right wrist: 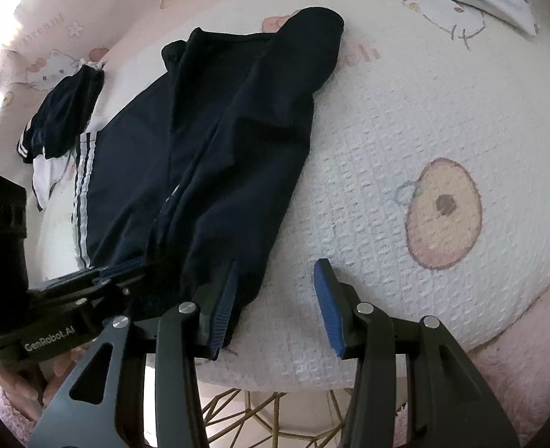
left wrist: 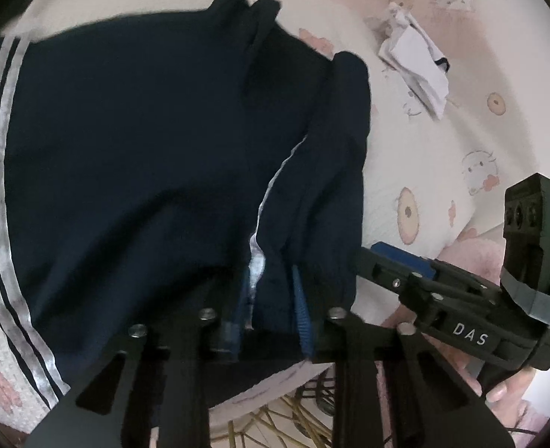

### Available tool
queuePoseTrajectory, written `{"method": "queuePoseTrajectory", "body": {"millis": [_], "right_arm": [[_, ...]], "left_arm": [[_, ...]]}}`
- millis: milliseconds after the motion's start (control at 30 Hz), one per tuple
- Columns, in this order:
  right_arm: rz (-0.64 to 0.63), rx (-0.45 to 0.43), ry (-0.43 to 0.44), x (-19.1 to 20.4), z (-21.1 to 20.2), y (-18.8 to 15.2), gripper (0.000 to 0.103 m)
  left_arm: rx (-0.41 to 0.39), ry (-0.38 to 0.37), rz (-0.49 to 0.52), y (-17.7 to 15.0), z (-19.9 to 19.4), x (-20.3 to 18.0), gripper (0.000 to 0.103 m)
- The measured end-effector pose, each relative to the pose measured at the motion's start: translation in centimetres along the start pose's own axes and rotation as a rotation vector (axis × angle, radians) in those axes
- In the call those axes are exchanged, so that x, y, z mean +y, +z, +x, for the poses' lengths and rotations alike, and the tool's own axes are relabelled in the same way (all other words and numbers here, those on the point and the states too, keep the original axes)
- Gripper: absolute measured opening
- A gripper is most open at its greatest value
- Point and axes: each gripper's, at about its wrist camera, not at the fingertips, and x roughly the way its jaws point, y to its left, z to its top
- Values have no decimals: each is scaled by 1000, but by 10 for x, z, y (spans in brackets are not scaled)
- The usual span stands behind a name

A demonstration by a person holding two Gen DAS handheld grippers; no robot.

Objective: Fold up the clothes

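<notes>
Navy track trousers (left wrist: 144, 156) with white side stripes are lying stretched across a pink-and-white cartoon-print bedspread (right wrist: 405, 171), folded lengthwise so one leg is resting on the other. Their near hem is sitting right at the bedspread's near edge, beyond which a gold wire frame (right wrist: 275, 418) is showing below.

The left gripper (left wrist: 271, 310) is pinching that hem: its blue pads are standing narrow, with dark cloth bunched between them. The right gripper (right wrist: 275, 310) is hovering just beside the same hem, its jaws parted to a middling width; the left pad is touching the trousers' right edge while the right pad is standing over bare bedspread, so nothing is being clamped. In the left wrist view the right gripper (left wrist: 387, 257) is showing close to the trousers' right side.

To the right of the trousers the bedspread is lying open and flat. At the far left, another dark striped garment (right wrist: 62, 115) is lying crumpled over something white, near the stripes. A white folded garment (left wrist: 420, 67) is resting well apart at the far right.
</notes>
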Motion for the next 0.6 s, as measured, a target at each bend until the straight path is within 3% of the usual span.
{"method": "queuePoseTrajectory", "body": {"millis": [100,267,333,433,533,600], "right_arm": [[-14,-16,-18,2,-5,-2,43],[-33,-90,57,23,-29,1,43],[-107,-112,65,42,-34,-2,44],[-292,-58,125,71,-30,-18,51],[-532,-62,33,101,-23,-51,52],[-550,-52,-68,106,-9,-54,52]], "left_arm": [[-49,4,13,1,-17,-6,13],[-119,7,29,3,-48,-7,13],[-148,21,20,4,-60,-1,13],[-172,25,-24,4,-70,14,13],[-199,14,-62,1,-79,28,13],[-230,13,-73,-2,-86,32,12]]}}
